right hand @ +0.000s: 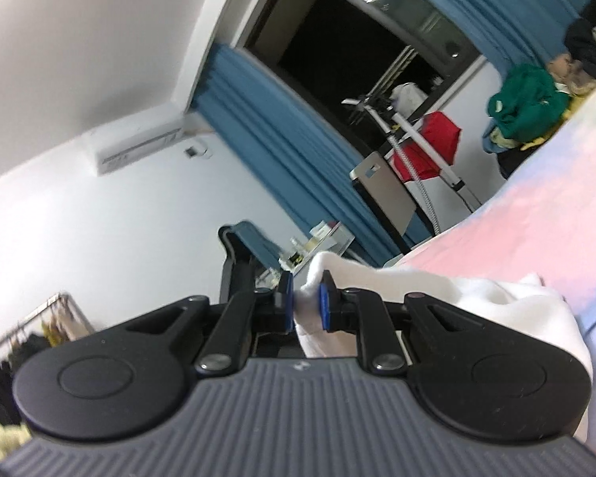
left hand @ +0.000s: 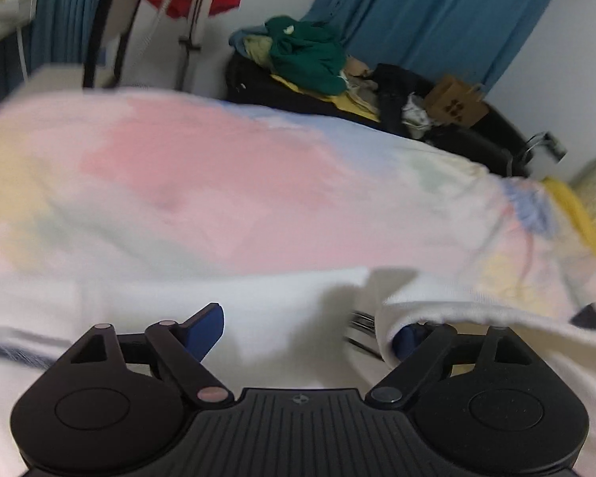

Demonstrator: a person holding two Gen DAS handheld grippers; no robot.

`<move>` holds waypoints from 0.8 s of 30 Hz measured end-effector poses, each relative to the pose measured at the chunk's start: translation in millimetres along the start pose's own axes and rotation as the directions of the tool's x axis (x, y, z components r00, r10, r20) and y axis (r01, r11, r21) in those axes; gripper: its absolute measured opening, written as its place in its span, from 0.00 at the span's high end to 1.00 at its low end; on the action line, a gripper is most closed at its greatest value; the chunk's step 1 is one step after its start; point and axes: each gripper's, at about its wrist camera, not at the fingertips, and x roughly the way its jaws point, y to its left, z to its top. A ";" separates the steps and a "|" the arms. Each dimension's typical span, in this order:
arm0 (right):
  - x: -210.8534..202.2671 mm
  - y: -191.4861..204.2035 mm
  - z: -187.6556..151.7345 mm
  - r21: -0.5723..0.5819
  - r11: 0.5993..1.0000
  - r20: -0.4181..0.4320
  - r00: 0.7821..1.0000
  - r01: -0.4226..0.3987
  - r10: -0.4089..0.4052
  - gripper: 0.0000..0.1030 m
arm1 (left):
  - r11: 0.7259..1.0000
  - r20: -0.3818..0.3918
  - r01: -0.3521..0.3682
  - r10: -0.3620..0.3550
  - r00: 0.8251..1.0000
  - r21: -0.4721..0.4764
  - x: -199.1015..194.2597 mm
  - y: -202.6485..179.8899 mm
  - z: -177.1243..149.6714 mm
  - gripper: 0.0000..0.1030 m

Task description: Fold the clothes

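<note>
Both views are evenly lit by soft, cool indoor light, while the window (right hand: 361, 39) is black apart from bright ceiling-lamp reflections along its upper pane. The left wrist view is smeared by motion: the pastel bedsheet (left hand: 202, 183) is a streaked wash of colour with no sharp edges, though the pile of clothes (left hand: 310, 55) behind stays fairly crisp. A soft grey shadow falls beside the white garment (left hand: 437, 310). The right wrist view is sharper but tilted, with slight blur on the clothes rack (right hand: 39, 326). Fisheye distortion bows the blue curtain (right hand: 282, 139) and walls, and dark vignetting fills the corners.
</note>
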 end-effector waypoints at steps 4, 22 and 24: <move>10.6 6.4 -6.2 -0.029 0.999 -0.069 0.998 -0.016 0.014 0.85 | 0.970 0.081 -0.122 0.107 0.991 0.211 -26.0 -6.3 29.1 0.16; 69.1 20.3 -62.9 -0.091 0.996 -0.336 0.941 0.020 -0.049 0.85 | 0.730 0.156 -0.274 0.227 0.961 0.626 -2.9 30.9 -36.4 0.18; 79.1 21.4 -72.0 -0.108 0.993 -0.369 0.926 0.039 -0.076 0.85 | 0.635 0.169 -0.297 0.255 0.952 0.713 2.9 33.9 -51.8 0.17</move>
